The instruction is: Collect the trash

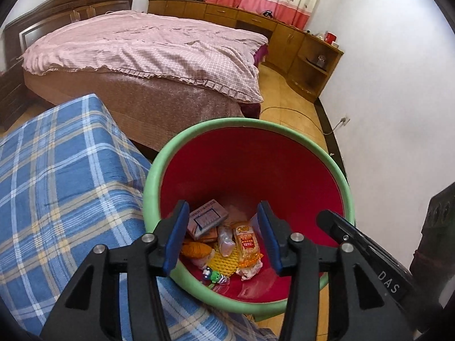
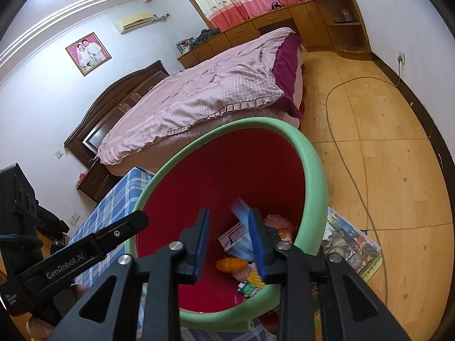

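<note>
Bin [image 1: 250, 125] lower centre holds assorted trash [image 1: 224, 241]; left gripper [image 1: 224, 238] and right gripper [image 2: 229, 241] both part-open, empty; remaining litter unseen.

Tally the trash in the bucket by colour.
Orange: 2, knitted lump, snack packet
Yellow: 1, mesh
Grey: 1, box
Clear: 1, wrapper
White: 1, crumpled paper
Green: 1, small figure
Blue: 1, blurred sheet
Total: 8 visible; more lies half hidden.
</note>
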A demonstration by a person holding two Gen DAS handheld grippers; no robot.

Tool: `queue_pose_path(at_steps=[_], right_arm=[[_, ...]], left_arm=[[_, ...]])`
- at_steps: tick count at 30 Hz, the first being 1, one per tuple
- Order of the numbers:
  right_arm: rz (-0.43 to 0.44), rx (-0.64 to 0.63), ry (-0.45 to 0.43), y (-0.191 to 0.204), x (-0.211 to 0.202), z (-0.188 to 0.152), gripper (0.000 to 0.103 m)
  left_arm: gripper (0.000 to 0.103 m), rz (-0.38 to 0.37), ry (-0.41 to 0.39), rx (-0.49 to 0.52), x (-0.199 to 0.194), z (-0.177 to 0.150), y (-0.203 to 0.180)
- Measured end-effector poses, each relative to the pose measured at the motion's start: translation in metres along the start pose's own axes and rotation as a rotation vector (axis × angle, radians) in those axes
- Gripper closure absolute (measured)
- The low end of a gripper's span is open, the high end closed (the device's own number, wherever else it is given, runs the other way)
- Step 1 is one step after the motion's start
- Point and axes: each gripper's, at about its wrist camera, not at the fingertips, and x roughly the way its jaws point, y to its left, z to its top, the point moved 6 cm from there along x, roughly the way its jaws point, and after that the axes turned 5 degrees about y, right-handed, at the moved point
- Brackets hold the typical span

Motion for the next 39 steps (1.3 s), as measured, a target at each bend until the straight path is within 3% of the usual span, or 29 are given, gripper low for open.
queue_pose_path(at_steps=[12, 17, 28, 39], right_arm=[[0.028, -0.053, -0.034, 0.030, -0.029, -0.008, 0.050], [0.040, -0.079, -0.033, 0.053, -0.040, -0.016, 0.049], [0.090, -0.154, -0.076, 0.107, -0.070, -0.033, 0.031], [0.129, -0.270, -0.076, 0.174, -0.085, -0.067, 0.021]], left_arm=[[0.053, 0.036, -0.038, -0.040, -0.039, -0.007, 0.018], [0.053, 0.043, -0.061, -0.069, -0.064, -0.012, 0.030], [0.053, 0.120, -0.140, -0.129, -0.130, -0.029, 0.074], [0.053, 0.214, -0.195, -0.158, -0.189, -0.059, 0.121]])
